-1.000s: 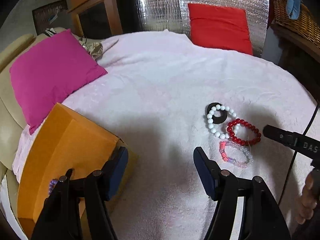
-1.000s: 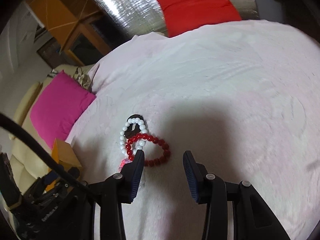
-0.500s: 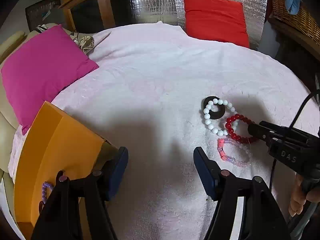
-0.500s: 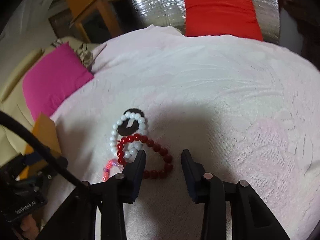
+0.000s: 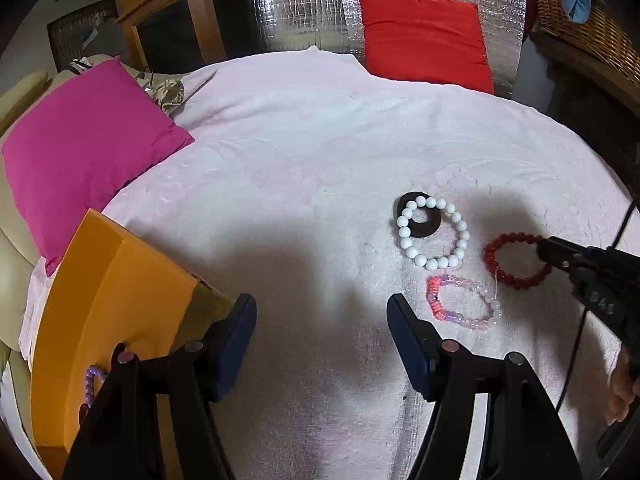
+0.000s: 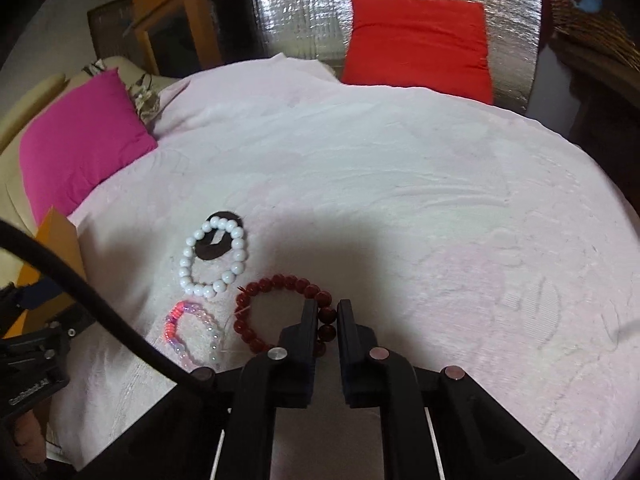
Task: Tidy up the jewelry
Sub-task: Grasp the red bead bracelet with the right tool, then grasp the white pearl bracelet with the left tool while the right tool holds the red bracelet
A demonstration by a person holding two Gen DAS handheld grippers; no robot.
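Note:
In the right wrist view my right gripper (image 6: 327,312) is shut on the right side of the red bead bracelet (image 6: 280,282), with beads pinched between the pads. The same red bracelet (image 5: 504,272) lies apart from the white bead bracelet (image 5: 432,236), which rests over a black ring (image 5: 424,230). A pink and clear bead bracelet (image 5: 460,304) lies just below them. My left gripper (image 5: 322,312) hangs open over bare blanket with nothing between its fingers. To its left is an orange box (image 5: 120,280) holding a purple bead bracelet (image 5: 91,380).
All of this lies on a pale pink blanket (image 5: 300,160). A magenta cushion (image 5: 88,148) sits at the left and a red cushion (image 5: 424,40) at the back against silver foil. A wicker basket (image 5: 588,28) stands at the far right.
My right gripper's jaws have closed onto the red bracelet. That bracelet, which overlapped the white one, now sits clear of it to the right. The left gripper stayed put.

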